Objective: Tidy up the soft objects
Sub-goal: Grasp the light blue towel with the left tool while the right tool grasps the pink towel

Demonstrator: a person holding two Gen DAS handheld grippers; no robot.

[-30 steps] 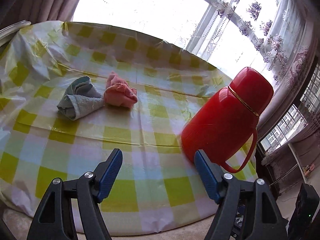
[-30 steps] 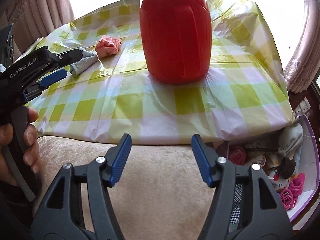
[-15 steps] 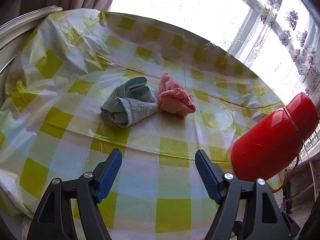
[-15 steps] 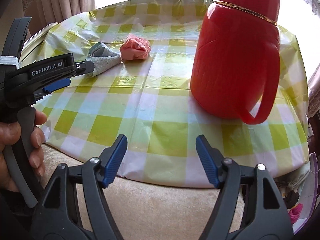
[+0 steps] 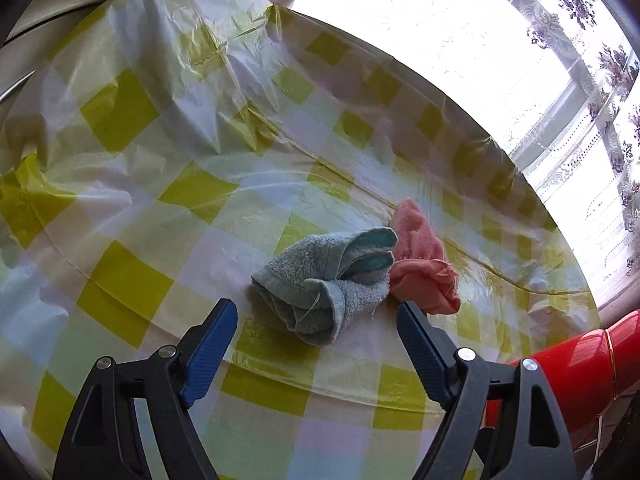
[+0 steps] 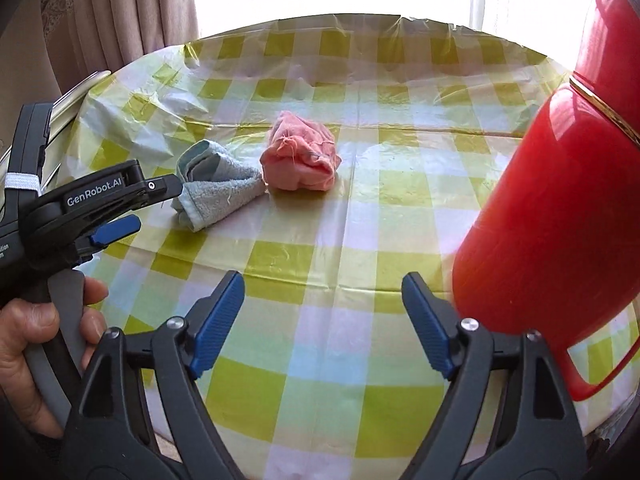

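Your left gripper (image 5: 316,330) points down at the table (image 5: 120,264), its jaws wide apart and just opened further, with nothing pressed between them; the blue towel (image 5: 320,280) lies just ahead of the tips. Your left hand (image 6: 28,344) holds its handle. Your right gripper (image 6: 322,320) also stands wide, just opened further and empty, above the checked cloth. The pink towel (image 6: 300,164) touches the blue one. The red thermos (image 6: 560,220) stands closed at the right.

A round desk (image 6: 360,216) under a glossy yellow-and-white checked plastic cloth stands before a bright, overexposed window (image 5: 460,40). Beige pleated curtains (image 6: 120,20) hang left; sheer floral-patterned lace curtains (image 5: 600,80) hang right.
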